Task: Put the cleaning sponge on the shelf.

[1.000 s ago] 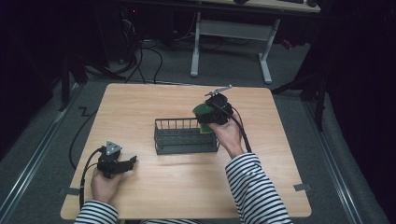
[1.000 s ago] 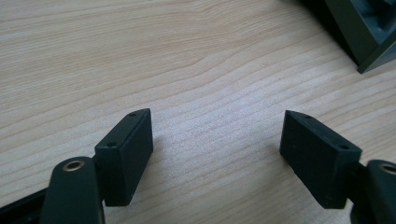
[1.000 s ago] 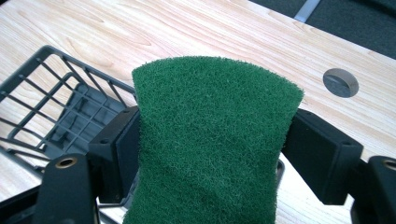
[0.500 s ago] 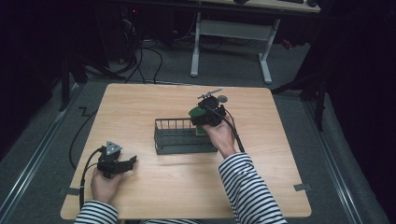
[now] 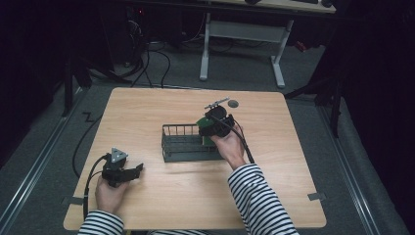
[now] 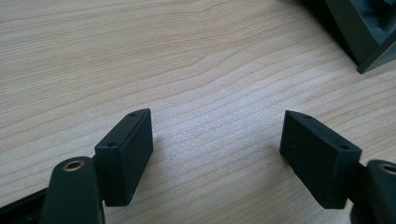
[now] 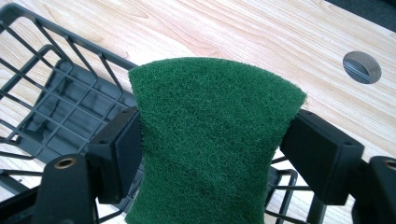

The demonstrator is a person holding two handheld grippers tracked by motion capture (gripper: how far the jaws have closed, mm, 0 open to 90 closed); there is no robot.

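A green scouring pad is pinched between the jaws of my right gripper, which is shut on it. In the high view that right gripper holds the green pad over the right end of a dark wire basket in the middle of the table. The basket's wire wall lies just beyond and below the pad. My left gripper rests low at the table's front left, apart from the basket. Its jaws stand open over bare wood with nothing between them.
The wooden table has a round cable port behind the basket, also seen as a grey disc. A corner of the dark basket shows at the upper right of the left gripper view. Cables trail off the table's left edge.
My right gripper has moved left and down with the green pad, from beside the basket's right end to over it. The left hand has stayed put.
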